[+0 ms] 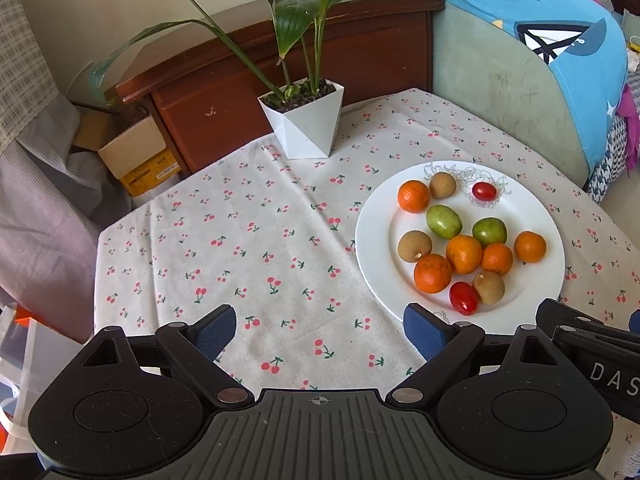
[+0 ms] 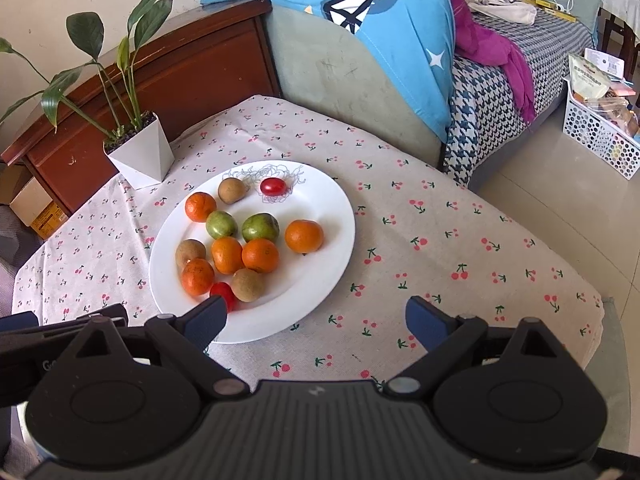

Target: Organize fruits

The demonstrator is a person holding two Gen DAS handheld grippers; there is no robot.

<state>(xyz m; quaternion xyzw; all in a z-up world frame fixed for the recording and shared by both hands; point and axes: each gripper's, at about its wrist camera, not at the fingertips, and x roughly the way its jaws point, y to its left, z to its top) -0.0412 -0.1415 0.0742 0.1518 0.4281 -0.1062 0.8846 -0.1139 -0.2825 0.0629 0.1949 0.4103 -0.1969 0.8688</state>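
A white plate (image 1: 376, 240) (image 2: 320, 216) on the cherry-print cloth holds several oranges (image 1: 464, 254) (image 2: 304, 236), two green fruits (image 1: 443, 221) (image 2: 260, 227), brown round fruits (image 1: 415, 245) (image 2: 248, 285) and two red cherry tomatoes (image 1: 464, 298) (image 2: 273, 186). My left gripper (image 1: 320, 330) stands open over bare cloth, left of the plate's near edge, nothing between its blue pads. My right gripper (image 2: 314, 320) is open too, above the plate's near rim; its left fingertip (image 2: 208, 316) covers part of the near tomato (image 2: 224, 292). In the left wrist view the right gripper's body shows at the right edge.
A white pot with a leafy plant (image 1: 302, 124) (image 2: 140, 152) stands at the table's back. Behind it is a dark wooden cabinet (image 1: 256, 68). A sofa with blue bedding (image 2: 360, 40) flanks the table. Cardboard boxes (image 1: 136, 156) sit on the floor at left, a white basket (image 2: 600, 128) at right.
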